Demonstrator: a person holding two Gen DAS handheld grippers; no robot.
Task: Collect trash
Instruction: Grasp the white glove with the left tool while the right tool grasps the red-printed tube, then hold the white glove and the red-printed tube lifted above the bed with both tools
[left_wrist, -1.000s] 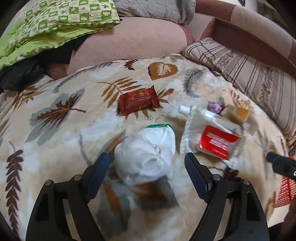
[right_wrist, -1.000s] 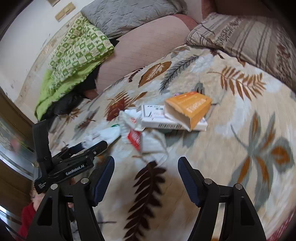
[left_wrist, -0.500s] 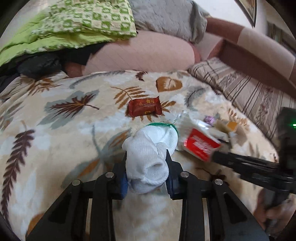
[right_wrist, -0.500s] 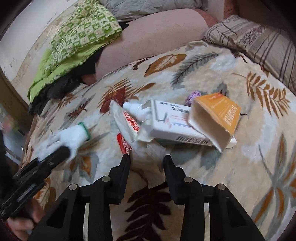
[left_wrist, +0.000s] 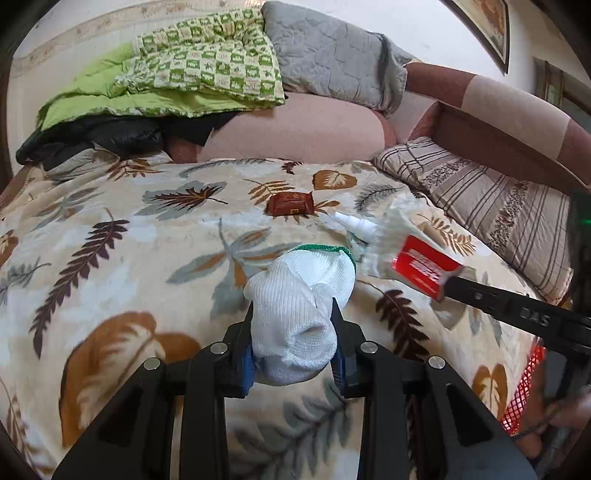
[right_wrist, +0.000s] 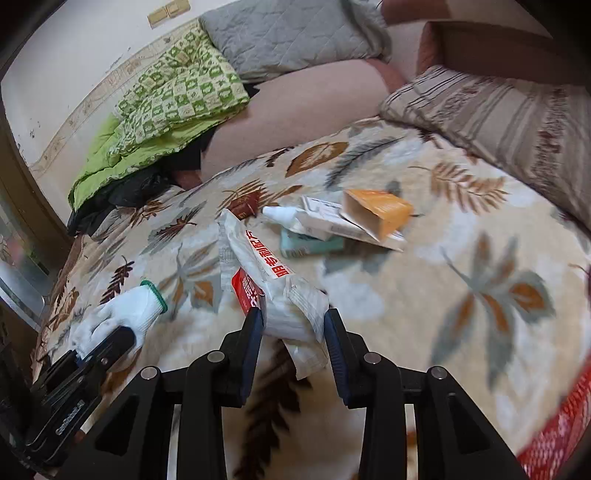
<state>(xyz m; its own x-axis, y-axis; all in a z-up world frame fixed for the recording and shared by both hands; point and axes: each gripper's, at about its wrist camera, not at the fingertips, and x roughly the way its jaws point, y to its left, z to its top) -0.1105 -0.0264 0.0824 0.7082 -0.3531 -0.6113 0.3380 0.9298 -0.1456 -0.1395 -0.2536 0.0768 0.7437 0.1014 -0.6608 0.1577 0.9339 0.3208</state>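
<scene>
White knit glove, green cuff; red-and-white pouch; cream blanket, brown and grey leaves; orange box.

Left tongs and right tongs each reach forward, fingers closed tight on something.

The left gripper clamps a white glove above the leaf blanket. The right gripper pinches a red-and-white wrapper; a brown packet lies beyond.
</scene>
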